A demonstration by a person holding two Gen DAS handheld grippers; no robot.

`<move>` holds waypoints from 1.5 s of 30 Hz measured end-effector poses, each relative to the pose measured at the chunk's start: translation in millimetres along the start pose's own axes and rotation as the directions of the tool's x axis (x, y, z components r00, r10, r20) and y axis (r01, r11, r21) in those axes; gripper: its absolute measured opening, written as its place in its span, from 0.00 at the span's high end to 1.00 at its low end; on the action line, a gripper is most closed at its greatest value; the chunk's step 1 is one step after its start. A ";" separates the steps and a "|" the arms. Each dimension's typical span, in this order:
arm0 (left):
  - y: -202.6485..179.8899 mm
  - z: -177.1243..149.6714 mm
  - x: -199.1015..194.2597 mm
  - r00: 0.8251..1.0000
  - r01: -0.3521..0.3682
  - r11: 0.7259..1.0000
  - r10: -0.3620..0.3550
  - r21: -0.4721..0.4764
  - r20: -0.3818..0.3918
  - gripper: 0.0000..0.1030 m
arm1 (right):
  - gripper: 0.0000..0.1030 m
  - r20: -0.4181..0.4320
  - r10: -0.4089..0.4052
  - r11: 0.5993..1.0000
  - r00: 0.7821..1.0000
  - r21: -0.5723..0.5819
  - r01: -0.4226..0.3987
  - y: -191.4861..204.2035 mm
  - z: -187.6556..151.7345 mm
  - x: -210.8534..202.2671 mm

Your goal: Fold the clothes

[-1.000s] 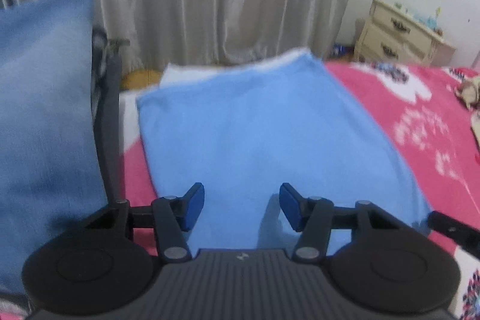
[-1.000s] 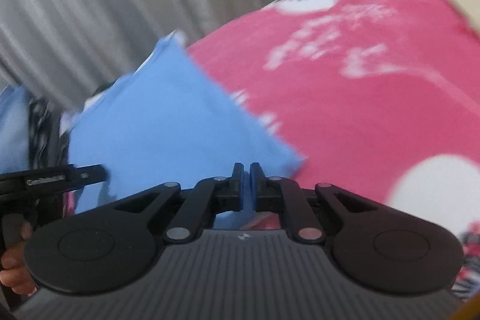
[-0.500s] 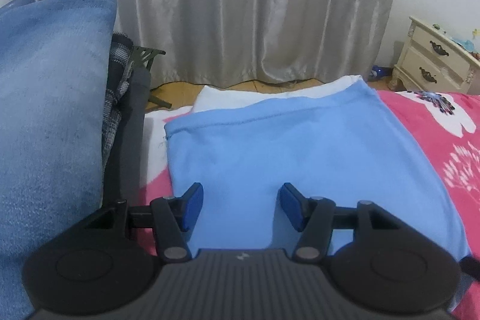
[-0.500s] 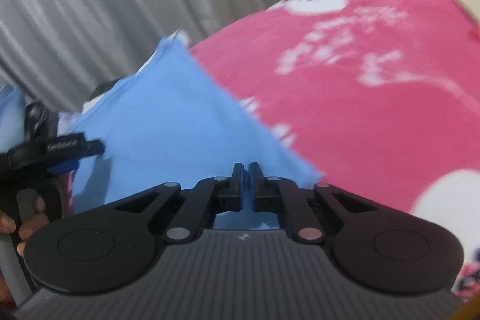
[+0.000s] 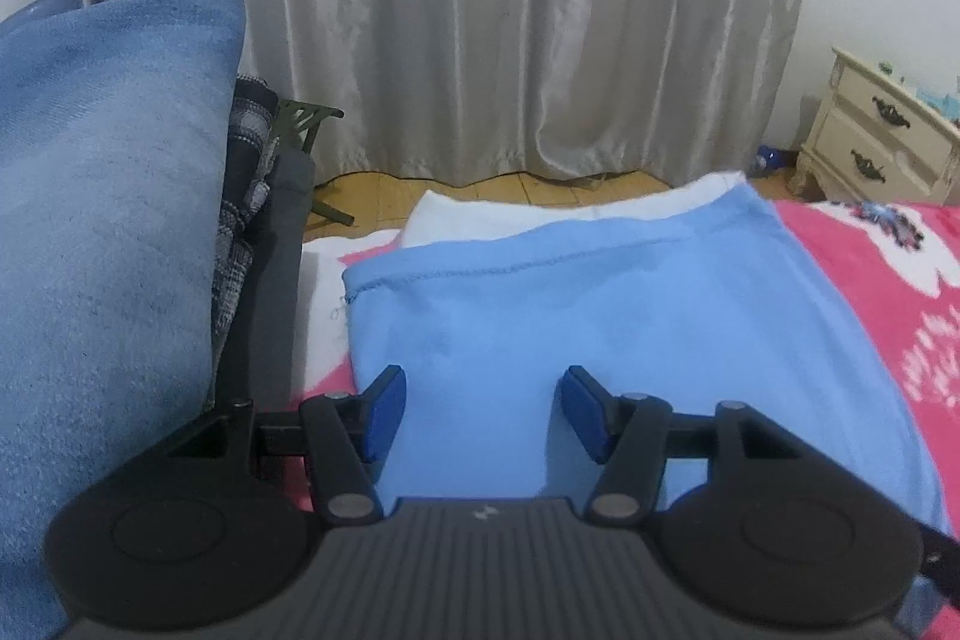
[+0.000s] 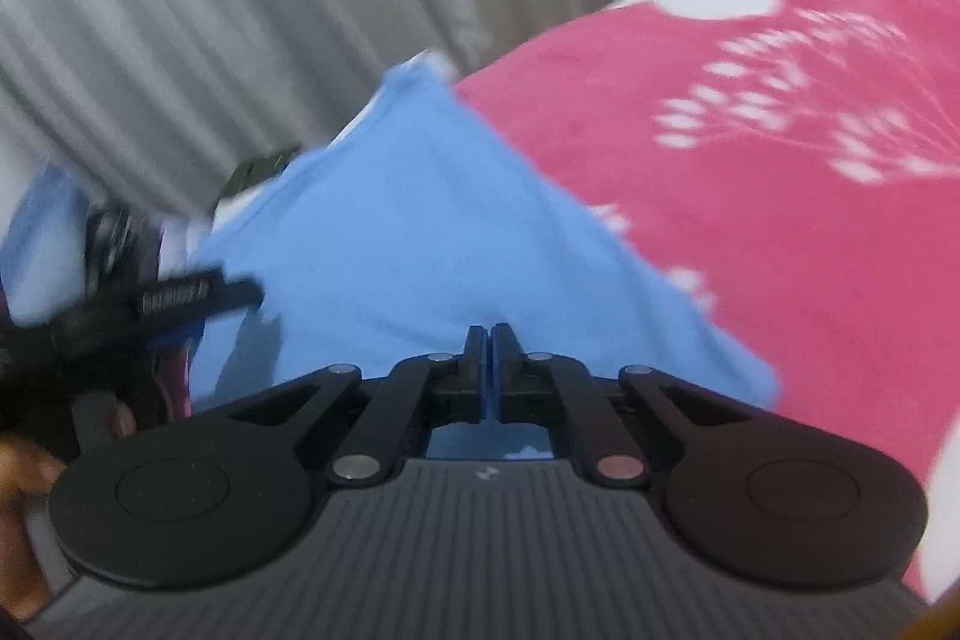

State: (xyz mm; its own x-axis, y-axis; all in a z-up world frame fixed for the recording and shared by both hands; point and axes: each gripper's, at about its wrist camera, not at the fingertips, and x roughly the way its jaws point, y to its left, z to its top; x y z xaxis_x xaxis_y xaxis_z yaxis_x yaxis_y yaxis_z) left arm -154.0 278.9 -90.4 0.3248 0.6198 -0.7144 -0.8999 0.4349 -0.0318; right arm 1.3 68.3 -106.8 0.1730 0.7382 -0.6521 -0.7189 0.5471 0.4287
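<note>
Blue knit cloth [image 5: 600, 316], rect., flat on pink fleece bedspread [image 5: 888, 292]

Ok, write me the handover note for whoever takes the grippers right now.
Left gripper: open, over the near part of the blue garment, gripping nothing.
Right gripper: shut at the garment's near edge; whether it pinches cloth can't be told.
Garment: flat on the pink bedspread, sides apparently already folded in.
Left: fold it across, tidy.
</note>
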 end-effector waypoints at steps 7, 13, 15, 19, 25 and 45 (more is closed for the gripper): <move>-2.6 8.0 12.7 1.000 0.014 1.000 -0.014 0.014 -0.023 0.35 | 0.95 0.038 0.048 0.998 0.998 -0.036 -0.047 8.4 5.9 -17.5; 4.2 5.9 10.9 1.000 0.016 1.000 -0.016 0.019 -0.013 0.37 | 0.95 0.036 -0.045 0.999 0.998 0.030 0.044 -2.2 14.3 -3.6; 1.5 6.7 1.2 0.998 0.042 0.998 -0.044 0.041 0.041 0.36 | 0.95 0.072 -0.047 0.998 0.996 0.053 0.044 -7.3 14.4 -20.2; -12.8 13.9 1.8 0.994 0.083 0.995 -0.087 0.054 0.074 0.30 | 0.95 0.108 0.019 1.000 0.994 0.003 -0.019 1.7 3.9 -45.6; -43.7 33.5 24.4 0.991 0.117 0.993 -0.117 0.001 0.068 0.31 | 0.95 0.053 0.049 0.999 0.997 -0.012 -0.048 10.8 -6.9 -21.6; -114.5 48.9 83.2 0.990 -0.026 0.993 0.010 0.112 0.138 0.31 | 0.95 0.112 0.054 0.985 0.992 0.158 -0.072 -20.9 -20.3 -23.4</move>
State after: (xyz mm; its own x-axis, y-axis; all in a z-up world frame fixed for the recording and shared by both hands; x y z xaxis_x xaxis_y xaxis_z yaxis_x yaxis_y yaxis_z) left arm -9.7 312.7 -112.1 0.3528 0.7083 -0.6115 -0.8697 0.4893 0.0649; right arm -1.3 31.6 -113.2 0.2080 0.8062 -0.5539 -0.6141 0.5484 0.5676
